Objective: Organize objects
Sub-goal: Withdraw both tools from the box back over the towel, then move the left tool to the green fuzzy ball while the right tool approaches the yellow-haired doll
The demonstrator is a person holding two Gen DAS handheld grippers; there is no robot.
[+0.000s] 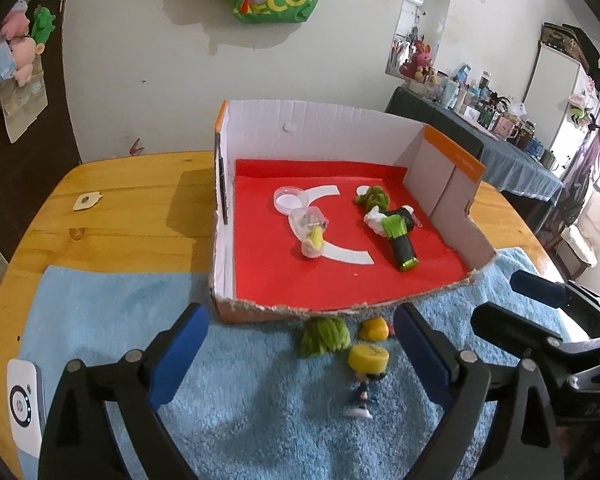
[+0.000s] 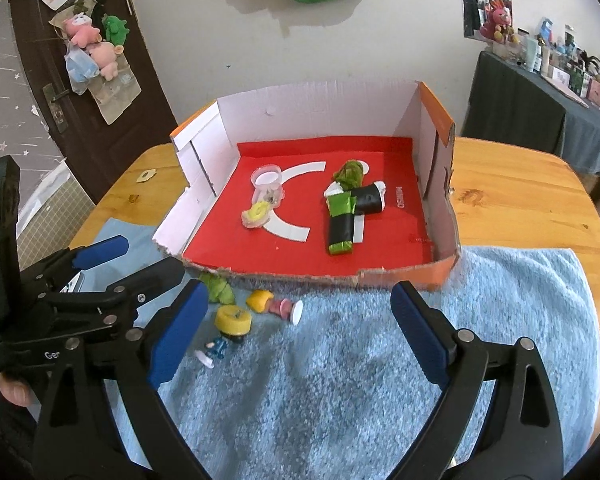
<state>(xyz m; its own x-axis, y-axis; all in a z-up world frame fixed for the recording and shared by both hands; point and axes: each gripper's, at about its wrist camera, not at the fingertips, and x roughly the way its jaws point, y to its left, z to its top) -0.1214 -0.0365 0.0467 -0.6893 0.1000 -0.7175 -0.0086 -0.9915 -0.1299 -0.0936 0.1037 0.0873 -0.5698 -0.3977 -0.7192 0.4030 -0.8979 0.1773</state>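
A cardboard box point(image 1: 332, 124) point(image 2: 320, 96) with a red floor stands on the table. Inside it lie a clear capsule point(image 1: 290, 200), a small yellow-and-white toy point(image 1: 314, 242) and a green-and-black figure point(image 1: 396, 236) point(image 2: 346, 216). In front of the box, on the blue towel point(image 1: 260, 420) point(image 2: 380, 380), are a green fuzzy toy point(image 1: 324, 336) point(image 2: 218, 286), a standing yellow-capped figurine point(image 1: 366, 376) point(image 2: 228, 332) and a fallen yellow-haired figurine point(image 2: 276, 304). My left gripper point(image 1: 300, 360) point(image 2: 128, 266) is open around these toys, touching none. My right gripper point(image 2: 300, 332) point(image 1: 516, 304) is open over bare towel.
The wooden table point(image 2: 520, 200) carries a white device point(image 1: 24, 404) at the towel's left edge and a small sticker point(image 1: 86, 201). A hand point(image 2: 12, 392) holds the left gripper. A cluttered side table point(image 1: 512, 148) stands at the back right.
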